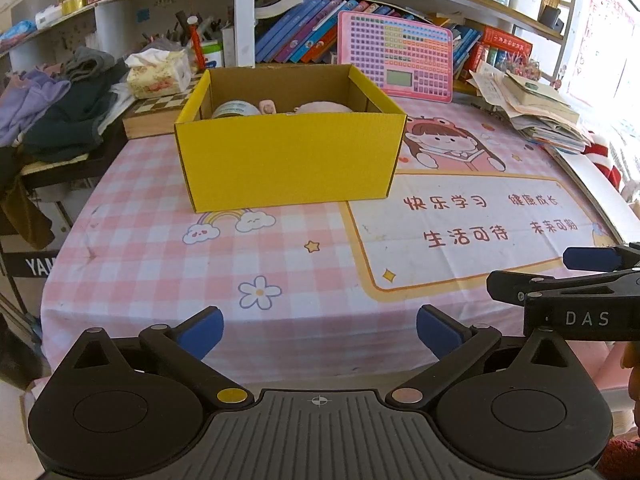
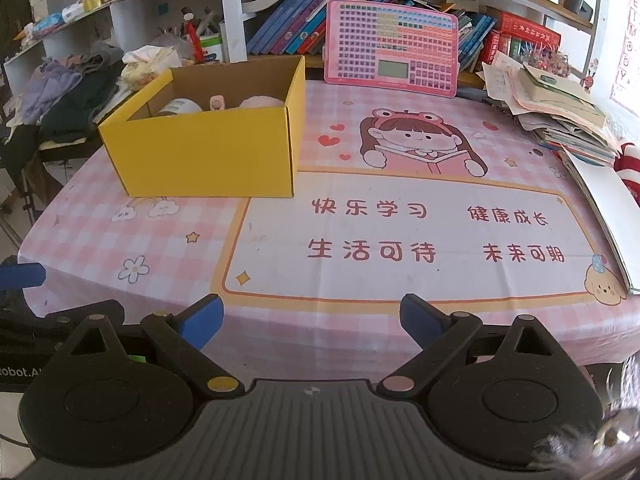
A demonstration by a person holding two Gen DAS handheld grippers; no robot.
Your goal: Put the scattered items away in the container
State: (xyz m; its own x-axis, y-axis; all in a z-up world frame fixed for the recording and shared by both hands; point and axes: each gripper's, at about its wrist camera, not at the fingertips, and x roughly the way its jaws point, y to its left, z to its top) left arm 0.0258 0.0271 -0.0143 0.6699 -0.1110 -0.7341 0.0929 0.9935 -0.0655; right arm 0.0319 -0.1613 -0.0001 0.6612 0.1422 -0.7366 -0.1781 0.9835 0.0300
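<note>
1. Holding both tools low at the near edge of the table, you have the left gripper (image 1: 319, 334) and the right gripper (image 2: 311, 322) spread wide with nothing between the blue pads; keep them released, since neither has anything to carry.

2. Check the pink checked table mat (image 2: 360, 240) directly ahead of you. Its near and middle stretch shows only printed flowers, stars and lettering, with no loose item lying on it. Judging from that, the gathering looks finished or nearly so, so do not reach down and pinch at the print.

3. Keep the two tools apart. The right one's finger already shows at the right edge of the left wrist view, just beside the left tool, so any swing across could knock them together.

4. Look next at the yellow cardboard box (image 1: 288, 164), standing left of centre on the mat, beyond the rainbow print. It is upright and open-topped, and inside you can see a pale jar lid (image 1: 236, 109), a small pink piece (image 1: 267, 106) and a rounded pink object (image 1: 324, 108) lying below the rim.

5. If anything remains, approach from above the rim, not across the near wall, which could push the light box.

6. Leave the pink keyboard toy (image 2: 392, 48) propped against the far bookshelf, and the paper stack (image 2: 560, 116) at far right, alone.
</note>
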